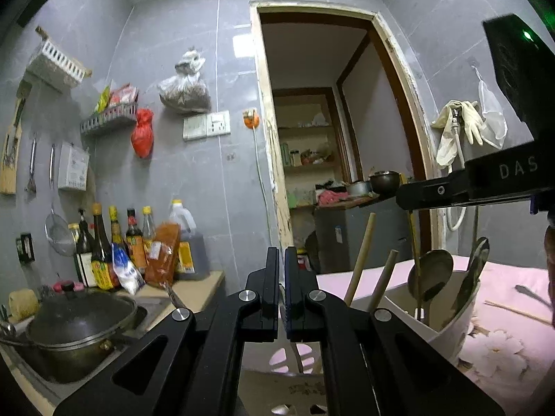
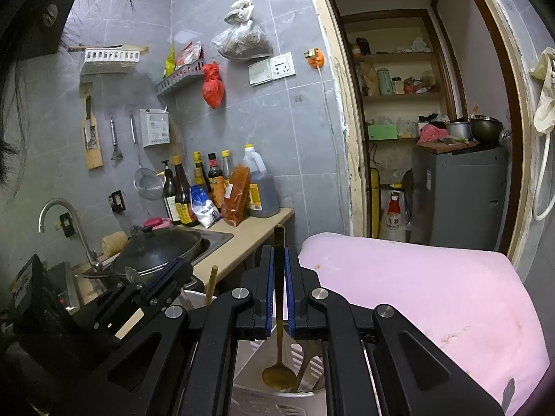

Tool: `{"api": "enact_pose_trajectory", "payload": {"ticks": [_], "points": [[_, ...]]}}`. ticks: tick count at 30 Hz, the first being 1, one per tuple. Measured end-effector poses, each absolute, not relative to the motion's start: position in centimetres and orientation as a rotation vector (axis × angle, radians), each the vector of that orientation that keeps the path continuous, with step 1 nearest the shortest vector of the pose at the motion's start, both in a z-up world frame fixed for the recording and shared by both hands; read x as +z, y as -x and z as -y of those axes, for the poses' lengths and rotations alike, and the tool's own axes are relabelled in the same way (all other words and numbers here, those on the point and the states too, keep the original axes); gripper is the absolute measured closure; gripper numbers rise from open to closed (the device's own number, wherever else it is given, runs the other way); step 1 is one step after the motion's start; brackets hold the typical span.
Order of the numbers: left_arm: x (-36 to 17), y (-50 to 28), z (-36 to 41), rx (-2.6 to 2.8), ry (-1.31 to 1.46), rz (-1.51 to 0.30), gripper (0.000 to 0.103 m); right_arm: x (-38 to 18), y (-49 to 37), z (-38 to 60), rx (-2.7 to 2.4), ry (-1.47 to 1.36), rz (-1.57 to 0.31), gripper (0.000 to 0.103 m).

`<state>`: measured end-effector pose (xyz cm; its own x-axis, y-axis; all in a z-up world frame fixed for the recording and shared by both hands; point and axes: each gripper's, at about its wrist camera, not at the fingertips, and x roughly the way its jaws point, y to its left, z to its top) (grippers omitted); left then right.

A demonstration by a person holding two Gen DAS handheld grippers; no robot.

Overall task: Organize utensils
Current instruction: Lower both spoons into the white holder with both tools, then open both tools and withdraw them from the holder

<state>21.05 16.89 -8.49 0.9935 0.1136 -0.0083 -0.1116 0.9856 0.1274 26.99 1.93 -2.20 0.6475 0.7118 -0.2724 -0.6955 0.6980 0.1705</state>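
Spoon (image 2: 278,339) clamped by handle in right gripper (image 2: 278,270), bowl dangling just above white holder (image 2: 277,405); left gripper (image 1: 281,270) clenched empty beside holder. Could snag on utensils inside, tipping holder.

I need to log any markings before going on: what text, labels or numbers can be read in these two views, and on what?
"DAS": white letters on the right tool's black body, cut off at the picture's edge.
"九秋", roughly: red-labelled white bag on the pantry floor; not sure.
Sauce bottle labels: too small to read.
White wall box: print too blurred.
White basket: faint handwriting, unreadable.
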Motion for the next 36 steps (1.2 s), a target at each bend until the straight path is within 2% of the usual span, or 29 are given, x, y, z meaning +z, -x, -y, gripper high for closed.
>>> {"api": "enact_pose_trajectory", "payload": {"ticks": [6, 7, 8, 9, 10, 16, 19, 20, 22, 24, 26, 28, 31, 33, 36], "points": [[-7.9, -21.0, -16.7, 0.081, -0.086, -0.099, 0.100, -1.8, -26.8, -1.7, 0.798, -0.061, -0.326, 0.094], [-7.9, -21.0, -16.6, 0.074, -0.079, -0.112, 0.097, -1.7, -26.8, -1.6, 0.797, -0.064, -0.326, 0.092], [-7.8, -21.0, -16.7, 0.071, -0.069, -0.124, 0.094, -1.6, -26.8, -1.5, 0.796, -0.067, -0.325, 0.086], [-7.7, -20.9, -16.7, 0.068, -0.055, -0.134, 0.086, -1.4, -26.7, -1.3, 0.795, -0.073, -0.321, 0.082], [-7.5, -20.8, -16.7, 0.067, -0.036, -0.140, 0.079, -1.2, -26.7, -1.1, 0.794, -0.077, -0.317, 0.082], [-5.9, -20.2, -16.7, 0.074, 0.033, -0.168, 0.063, 0.0, -26.4, 0.4, 0.770, -0.084, -0.291, 0.078], [-4.7, -20.0, -16.5, 0.072, 0.065, -0.182, 0.057, 0.5, -26.4, 1.7, 0.751, -0.095, -0.281, 0.062], [-4.3, -19.9, -16.4, 0.074, 0.075, -0.189, 0.055, 0.7, -26.4, 2.1, 0.745, -0.101, -0.277, 0.054], [-3.5, -19.8, -16.2, 0.083, 0.091, -0.197, 0.046, 1.1, -26.2, 3.4, 0.727, -0.112, -0.266, 0.048], [-2.5, -19.5, -15.8, 0.093, 0.110, -0.193, 0.038, 1.4, -26.2, 4.4, 0.710, -0.112, -0.258, 0.036], [-1.6, -19.2, -15.3, 0.091, 0.125, -0.186, 0.031, 1.8, -26.0, 5.8, 0.689, -0.117, -0.244, 0.029], [-0.7, -19.0, -14.4, 0.091, 0.127, -0.183, 0.016, 2.1, -25.9, 7.1, 0.670, -0.116, -0.235, 0.026], [0.3, -18.9, -12.8, 0.085, 0.125, -0.185, 0.010, 2.5, -25.8, 9.1, 0.644, -0.113, -0.229, 0.019], [0.9, -18.8, -11.3, 0.078, 0.127, -0.196, 0.009, 2.6, -25.6, 10.5, 0.632, -0.111, -0.221, 0.009], [1.2, -18.8, -9.4, 0.073, 0.122, -0.202, 0.009, 2.6, -25.4, 12.7, 0.611, -0.103, -0.214, 0.000]]}}
